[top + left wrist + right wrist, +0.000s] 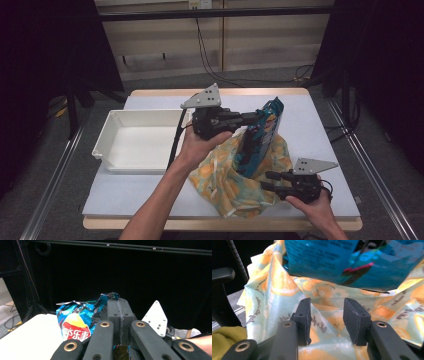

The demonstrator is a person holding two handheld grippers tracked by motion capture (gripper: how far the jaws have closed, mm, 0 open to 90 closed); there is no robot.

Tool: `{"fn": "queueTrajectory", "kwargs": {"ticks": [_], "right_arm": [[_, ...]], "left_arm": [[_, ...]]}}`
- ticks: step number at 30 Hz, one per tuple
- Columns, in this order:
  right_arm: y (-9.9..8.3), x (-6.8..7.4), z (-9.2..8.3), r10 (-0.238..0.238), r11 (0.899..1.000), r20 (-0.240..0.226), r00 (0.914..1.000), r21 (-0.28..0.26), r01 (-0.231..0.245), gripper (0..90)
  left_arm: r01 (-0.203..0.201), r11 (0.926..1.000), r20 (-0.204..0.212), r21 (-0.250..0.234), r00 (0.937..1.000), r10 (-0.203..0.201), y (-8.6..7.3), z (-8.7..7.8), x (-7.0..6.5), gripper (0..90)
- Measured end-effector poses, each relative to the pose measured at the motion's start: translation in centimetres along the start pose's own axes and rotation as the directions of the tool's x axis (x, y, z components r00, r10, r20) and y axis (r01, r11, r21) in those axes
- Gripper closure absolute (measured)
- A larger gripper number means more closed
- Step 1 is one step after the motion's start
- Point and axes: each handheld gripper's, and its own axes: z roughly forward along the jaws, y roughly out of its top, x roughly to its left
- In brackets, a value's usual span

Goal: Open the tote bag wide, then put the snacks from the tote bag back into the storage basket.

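Left tool [250, 119] clamped shut on top edge of blue chip bag [262, 135], held above table [320, 130]; in left gripper view jaws pressed together with crinkled bag edge [110, 296] pinched at their tips; bag upright, hanging from the grip, lower end down inside open mouth of orange-and-pale-blue fabric bag [235, 185].

Right tool [268, 181] low at right side of fabric bag, jaws parted; in right gripper view pads [304, 317] apart with fabric [327, 315] lying between them, not pressed by either pad; cannot tell whether pads touch cloth at the sides.

Fabric bag slumped on table near front edge, mouth facing up and back, chip bag standing in it; rest of contents hidden by folds.

White plastic tray [107, 145] on left part of table, just beside left forearm, well apart from right tool; nothing seen inside.

Writing: chip bag front in left gripper view carries red-and-yellow Lay's logo [75, 330] with Chinese characters "乐事" beside it; back panel of chip bag [322, 257] in right gripper view covered in small dark print, too blurred to read; fabric bag printed with orange slices and looping script words [262, 307], not legible.

Grey three-cornered plates on top of both tools in high view; cable trailing from left tool down over tray edge.
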Motion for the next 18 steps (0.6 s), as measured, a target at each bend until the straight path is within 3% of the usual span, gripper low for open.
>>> {"fn": "queueTrajectory", "kwargs": {"ticks": [11, 18], "right_arm": [[-0.1, -0.6, -1.3, 0.016, 0.998, 0.014, 0.9998, -0.059, -0.015, 50.1], [-0.2, -0.8, -1.7, 0.024, 0.997, 0.036, 0.9991, -0.068, -0.021, 47.9]], "left_arm": [[-0.023, 0.9996, 0.010, -0.019, 0.9997, 0.023, 3.1, -0.3, 0.1, 90.0], [-0.030, 0.9988, 0.021, -0.038, 0.9993, 0.031, 5.0, -0.7, 0.3, 90.0]]}}
